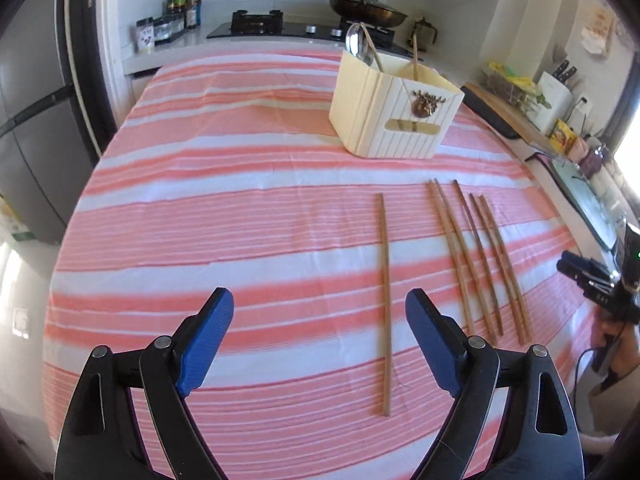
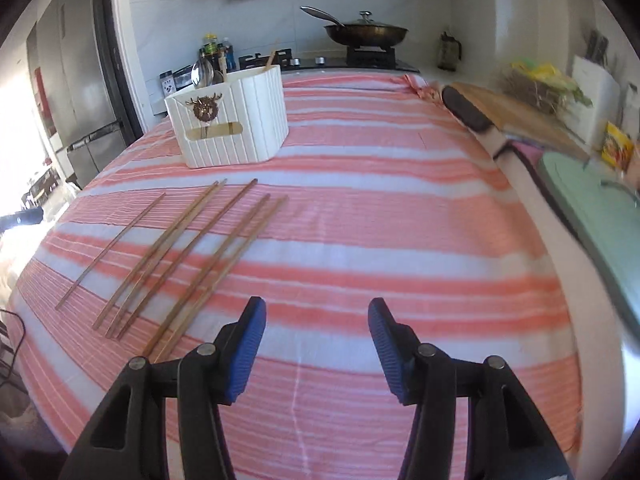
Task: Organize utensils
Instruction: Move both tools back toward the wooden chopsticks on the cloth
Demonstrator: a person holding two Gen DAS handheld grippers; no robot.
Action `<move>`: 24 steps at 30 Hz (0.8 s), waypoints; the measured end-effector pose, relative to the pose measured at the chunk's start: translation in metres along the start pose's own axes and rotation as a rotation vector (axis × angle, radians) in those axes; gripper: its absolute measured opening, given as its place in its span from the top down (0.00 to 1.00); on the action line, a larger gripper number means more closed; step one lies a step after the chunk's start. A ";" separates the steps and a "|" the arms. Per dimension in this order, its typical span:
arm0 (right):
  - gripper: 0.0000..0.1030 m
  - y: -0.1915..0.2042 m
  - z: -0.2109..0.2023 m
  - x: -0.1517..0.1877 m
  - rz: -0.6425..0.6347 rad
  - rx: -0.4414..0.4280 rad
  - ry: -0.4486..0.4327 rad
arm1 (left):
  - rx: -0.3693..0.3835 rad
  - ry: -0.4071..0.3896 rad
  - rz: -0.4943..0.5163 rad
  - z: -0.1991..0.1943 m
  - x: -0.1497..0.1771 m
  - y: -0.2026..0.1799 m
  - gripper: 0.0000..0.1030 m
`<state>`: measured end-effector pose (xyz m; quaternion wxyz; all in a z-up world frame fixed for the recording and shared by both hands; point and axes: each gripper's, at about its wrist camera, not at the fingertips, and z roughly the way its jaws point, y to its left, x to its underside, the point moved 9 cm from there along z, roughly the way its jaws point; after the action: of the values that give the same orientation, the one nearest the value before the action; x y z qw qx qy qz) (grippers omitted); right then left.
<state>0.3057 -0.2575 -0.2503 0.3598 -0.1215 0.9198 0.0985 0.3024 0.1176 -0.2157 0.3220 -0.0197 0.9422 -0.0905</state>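
Partway: six chopsticks still out, holder only partly loaded.

Single chopstick [image 1: 384, 300] lies alone on the striped cloth [image 1: 240, 208] over the counter; just beside it a group of five chopsticks [image 1: 480, 260], roughly parallel. Holder [image 1: 392, 112] stands behind them, already holding a metal spoon [image 1: 356, 42] and at least two sticks. Left gripper [image 1: 320, 340] released, empty, hanging above the single chopstick's near end. Right gripper [image 2: 316, 344] also spread, empty, just right of the group. Judgement: all six loose pieces still need moving.
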 end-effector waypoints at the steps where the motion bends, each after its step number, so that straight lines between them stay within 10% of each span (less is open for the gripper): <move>1: 0.47 0.000 0.000 0.005 0.033 -0.012 -0.002 | 0.011 -0.006 -0.007 0.005 0.003 -0.004 0.14; 17: 0.48 0.057 0.017 0.011 0.038 -0.088 0.051 | 0.014 0.016 0.064 0.047 0.014 -0.049 0.14; 24: 0.66 0.088 0.038 0.006 0.010 -0.164 0.127 | -0.054 0.045 0.101 0.064 0.018 -0.047 0.15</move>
<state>0.2998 -0.1641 -0.2740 0.2892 -0.1520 0.9302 0.1674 0.3265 0.0596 -0.2680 0.3044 0.0213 0.9511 -0.0488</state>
